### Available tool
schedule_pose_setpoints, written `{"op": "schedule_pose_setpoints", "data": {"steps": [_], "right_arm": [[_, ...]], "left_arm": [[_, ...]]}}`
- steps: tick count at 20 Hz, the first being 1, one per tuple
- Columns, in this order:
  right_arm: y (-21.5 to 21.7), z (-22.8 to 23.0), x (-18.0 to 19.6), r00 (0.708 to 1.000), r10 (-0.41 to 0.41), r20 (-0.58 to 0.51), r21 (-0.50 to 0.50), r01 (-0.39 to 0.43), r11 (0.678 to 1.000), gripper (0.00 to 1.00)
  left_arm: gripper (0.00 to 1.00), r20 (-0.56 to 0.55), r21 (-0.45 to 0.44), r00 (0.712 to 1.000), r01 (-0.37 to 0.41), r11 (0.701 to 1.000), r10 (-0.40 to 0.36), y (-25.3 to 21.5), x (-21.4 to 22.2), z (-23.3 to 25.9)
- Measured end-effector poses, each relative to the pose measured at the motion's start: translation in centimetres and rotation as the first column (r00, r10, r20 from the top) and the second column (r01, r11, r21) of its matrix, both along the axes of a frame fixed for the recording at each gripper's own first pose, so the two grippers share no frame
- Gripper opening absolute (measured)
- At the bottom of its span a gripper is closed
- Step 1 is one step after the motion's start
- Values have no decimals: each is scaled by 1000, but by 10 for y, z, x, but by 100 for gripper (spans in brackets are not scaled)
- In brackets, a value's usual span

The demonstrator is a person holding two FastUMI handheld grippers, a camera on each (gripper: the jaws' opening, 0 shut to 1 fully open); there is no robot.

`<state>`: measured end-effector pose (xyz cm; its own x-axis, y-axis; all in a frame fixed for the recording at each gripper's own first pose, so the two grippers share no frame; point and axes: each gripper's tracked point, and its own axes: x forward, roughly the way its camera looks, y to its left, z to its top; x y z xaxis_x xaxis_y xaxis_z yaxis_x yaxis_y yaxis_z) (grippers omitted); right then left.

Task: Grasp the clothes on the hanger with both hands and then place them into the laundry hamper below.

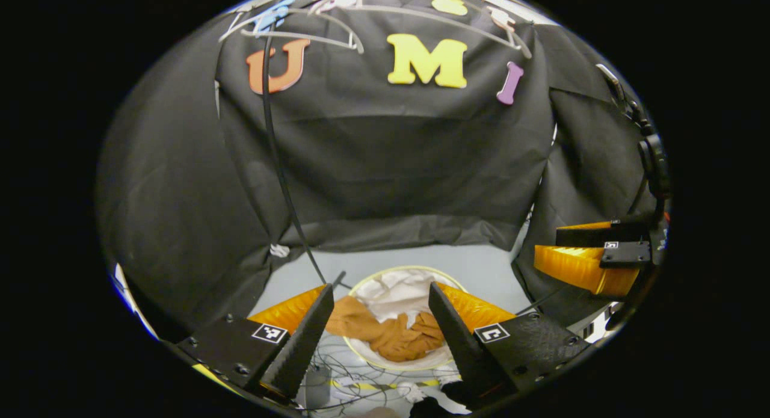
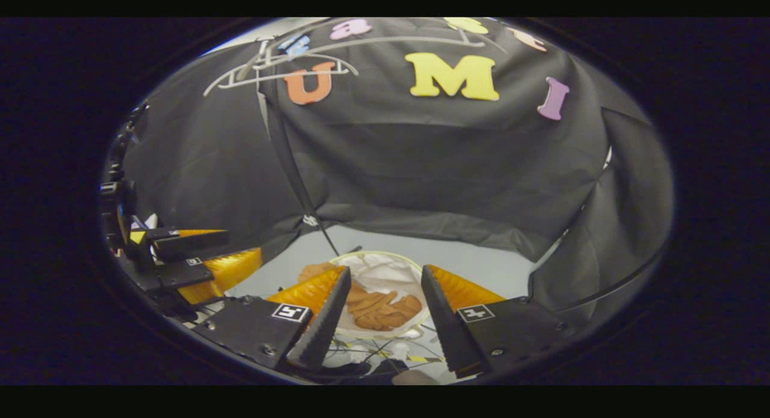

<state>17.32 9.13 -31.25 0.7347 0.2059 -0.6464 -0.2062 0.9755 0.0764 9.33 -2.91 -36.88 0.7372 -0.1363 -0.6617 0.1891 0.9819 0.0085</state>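
Clothes [image 1: 391, 337] in laundry hamper [image 1: 361, 352] | left gripper [image 1: 381, 331] wide apart, empty | right gripper [image 2: 385, 313] wide apart, empty

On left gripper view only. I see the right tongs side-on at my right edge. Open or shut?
Observer: Open. In the right gripper view the right tongs are spread wide, with nothing between them.
Operator: Where are they aimed?
Observer: At the laundry hamper. Its rim sits in the gap of the right tongs, farther off and below.
Operator: How do mine look from there?
Observer: The left tongs show side-on at the left edge of that view, spread apart and holding nothing.
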Motion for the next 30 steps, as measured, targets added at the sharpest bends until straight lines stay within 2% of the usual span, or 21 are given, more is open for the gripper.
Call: {"op": "schedule_pose_setpoints", "data": {"steps": [2, 4, 7, 8, 9, 10, 11, 13, 15, 17, 18, 19, 21, 22, 24, 26, 27, 30], "right_arm": [[-8, 38, 1, 996, -31, 88, 2, 31, 1000, 76], [-17, 74, 2, 986, -39, 161, 2, 39, 999, 82], [-26, 133, -3, 960, -62, 272, 32, 55, 998, 83], [-30, 152, -8, 950, -70, 303, 50, 57, 997, 88], [-38, 169, -12, 939, -75, 337, 67, 55, 996, 94], [-44, 182, -16, 928, -79, 364, 78, 54, 996, 100], [-54, 206, -24, 912, -88, 400, 78, 62, 995, 96], [-84, 250, -38, 873, -89, 480, 49, 75, 996, 100], [-102, 275, -56, 845, -91, 526, 82, 57, 995, 100], [-123, 297, -76, 822, -95, 562, 108, 41, 993, 100], [-135, 308, -86, 804, -93, 587, 113, 32, 993, 95], [-146, 316, -100, 789, -89, 608, 111, 26, 993, 100], [-172, 325, -137, 762, -88, 641, 122, 13, 992, 96], [-181, 330, -152, 751, -90, 655, 136, 1, 991, 98], [-195, 331, -173, 742, -95, 663, 151, -8, 989, 100], [-201, 327, -188, 746, -99, 659, 168, -18, 986, 100], [-199, 325, -193, 750, -102, 654, 179, -22, 984, 100], [-194, 320, -205, 760, -107, 640, 190, -22, 981, 100]], "left_arm": [[100, 95, 11, 995, 11, 1000, -12, -4, 9, 37], [97, 181, 10, 983, 17, 1000, -19, -15, 8, 80], [97, 284, -16, 959, 18, 1000, -12, -31, 7, 144], [97, 312, -28, 950, 21, 999, -11, -37, 7, 162], [92, 343, -38, 939, 16, 999, -2, -41, 7, 179], [100, 376, -44, 927, 9, 999, 9, -42, 5, 198], [97, 411, -42, 911, 0, 999, 17, -44, 2, 218], [92, 480, -23, 877, -22, 999, 30, -48, -5, 258], [92, 531, -11, 846, -49, 999, 47, -55, -13, 289], [96, 569, -13, 819, -72, 997, 67, -60, -31, 309], [98, 583, -15, 809, -84, 996, 77, -63, -39, 321], [100, 596, -13, 798, -99, 995, 87, -67, -50, 331], [100, 616, 7, 781, -133, 991, 101, -72, -75, 343], [100, 630, 22, 769, -157, 987, 108, -73, -90, 350], [99, 658, 44, 742, -212, 976, 132, -70, -114, 361], [99, 649, 40, 740, -267, 963, 178, -65, -136, 360], [99, 653, 24, 732, -277, 961, 195, -65, -147, 363], [99, 648, 10, 734, -275, 961, 203, -59, -170, 367]]}}
